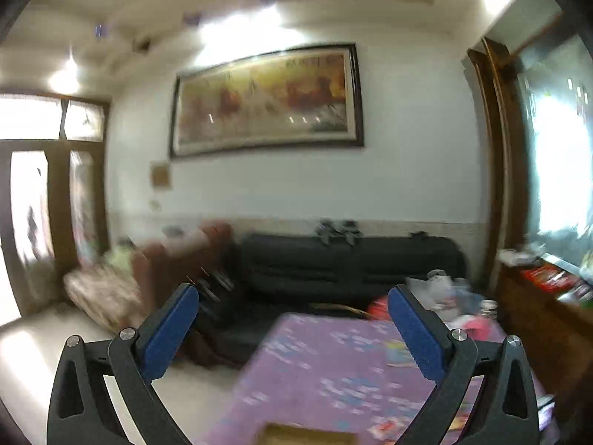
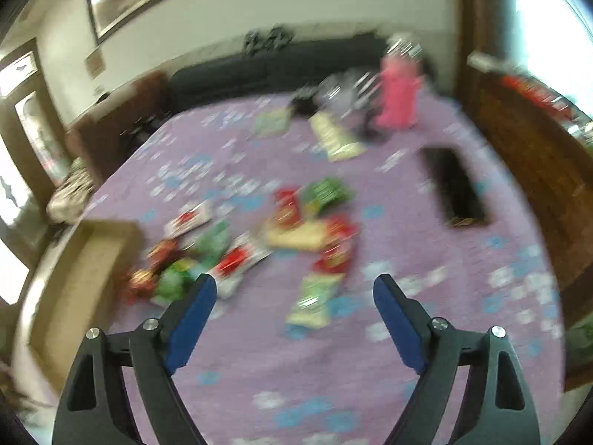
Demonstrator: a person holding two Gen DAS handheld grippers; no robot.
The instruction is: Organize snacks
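Small foil snack packets in red, green and pale yellow lie loose on the purple flower-printed tablecloth, most of them bunched around the middle of the table and toward its left edge. One green and yellow packet lies apart from the bunch, nearer the front edge. Two more pale packets lie toward the far edge. At the left edge stands an open tan cardboard box, touching or just beside the nearest packets; blur hides which. A flat black rectangular object lies near the right edge, well apart from the snacks. A pink object and crumpled clear plastic sit at the far edge.

The right gripper hangs above the front part of the cloth, its blue-padded fingers spread apart with nothing between them. The left gripper points out nearly level over the table, fingers wide apart and empty, facing a black sofa and a framed painting on the white wall.
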